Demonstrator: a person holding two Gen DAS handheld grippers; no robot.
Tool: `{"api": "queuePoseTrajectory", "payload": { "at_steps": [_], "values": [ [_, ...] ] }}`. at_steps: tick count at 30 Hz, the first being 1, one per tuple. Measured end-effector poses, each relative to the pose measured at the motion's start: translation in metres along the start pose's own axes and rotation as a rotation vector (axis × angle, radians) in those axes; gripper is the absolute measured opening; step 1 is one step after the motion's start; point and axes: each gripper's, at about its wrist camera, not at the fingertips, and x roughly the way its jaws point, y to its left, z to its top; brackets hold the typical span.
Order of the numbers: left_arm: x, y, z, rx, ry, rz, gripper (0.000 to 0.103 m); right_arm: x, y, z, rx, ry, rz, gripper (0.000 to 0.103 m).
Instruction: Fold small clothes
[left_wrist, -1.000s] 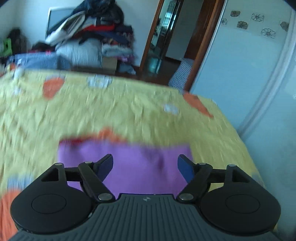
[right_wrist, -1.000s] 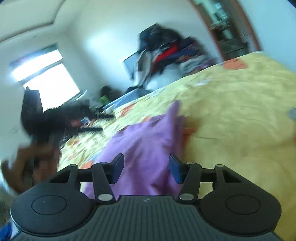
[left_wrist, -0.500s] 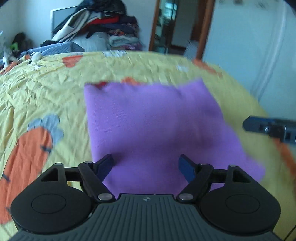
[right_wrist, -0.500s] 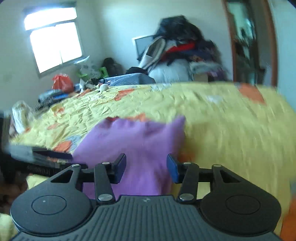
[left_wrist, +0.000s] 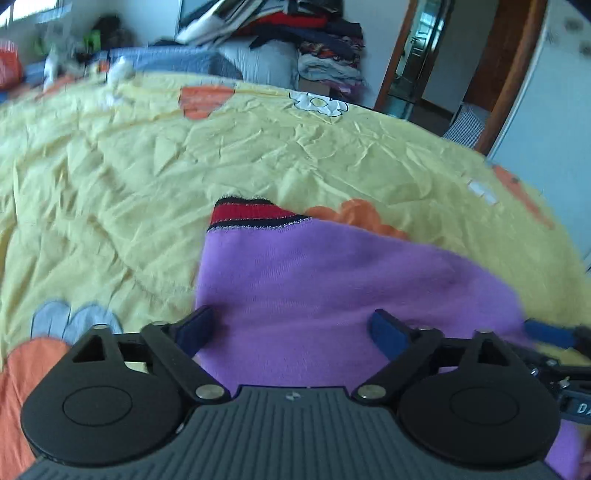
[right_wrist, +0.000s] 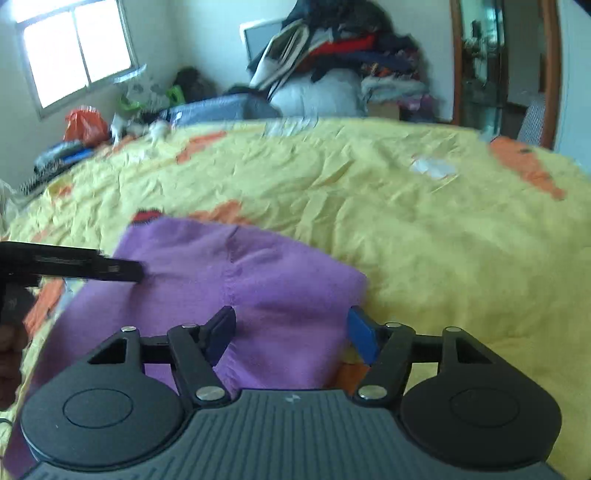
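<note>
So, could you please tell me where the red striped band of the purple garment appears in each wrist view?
Left wrist: red striped band at centre, on the far left corner of the purple garment.
Right wrist: left of centre, blurred, at the garment's far edge.
Shared landmark: clothes pile beyond the bed.

White letters "DA", cut off, on the right gripper (left_wrist: 546, 334) body.
</note>
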Motion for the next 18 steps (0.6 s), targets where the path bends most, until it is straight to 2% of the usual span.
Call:
{"api": "queuePoseTrajectory", "payload": {
  "at_steps": [2, 4, 7, 8, 10, 12, 13, 15, 18],
  "values": [
    [-0.027, 0.014, -0.005, -0.053, -0.001, -0.054, 0.084, -0.019, -0.018, -0.011, 0.062, 0.015, 0.087, 0.067],
    [-0.051, 0.036, -0.018, -0.117, 0.022, -0.147, 0.088, -0.030, -0.039, -0.024, 0.145, 0.036, 0.178, 0.067],
    [-0.070, 0.070, -0.050, -0.225, 0.116, -0.254, 0.091, -0.031, -0.059, -0.040, 0.220, 0.078, 0.280, 0.067],
    [-0.070, 0.081, -0.059, -0.255, 0.143, -0.282, 0.091, -0.029, -0.062, -0.043, 0.237, 0.086, 0.305, 0.068],
    [-0.074, 0.093, -0.070, -0.285, 0.135, -0.343, 0.092, -0.022, -0.063, -0.043, 0.257, 0.091, 0.342, 0.065],
    [-0.071, 0.097, -0.073, -0.311, 0.157, -0.404, 0.092, -0.016, -0.061, -0.043, 0.279, 0.098, 0.378, 0.054],
    [-0.068, 0.097, -0.071, -0.320, 0.176, -0.430, 0.092, -0.013, -0.060, -0.043, 0.287, 0.114, 0.396, 0.042],
    [-0.059, 0.089, -0.069, -0.326, 0.214, -0.503, 0.096, -0.005, -0.054, -0.044, 0.303, 0.135, 0.441, 0.040],
    [-0.039, 0.084, -0.064, -0.411, 0.259, -0.597, 0.102, -0.002, -0.048, -0.045, 0.314, 0.175, 0.504, 0.040]
  ]
}}
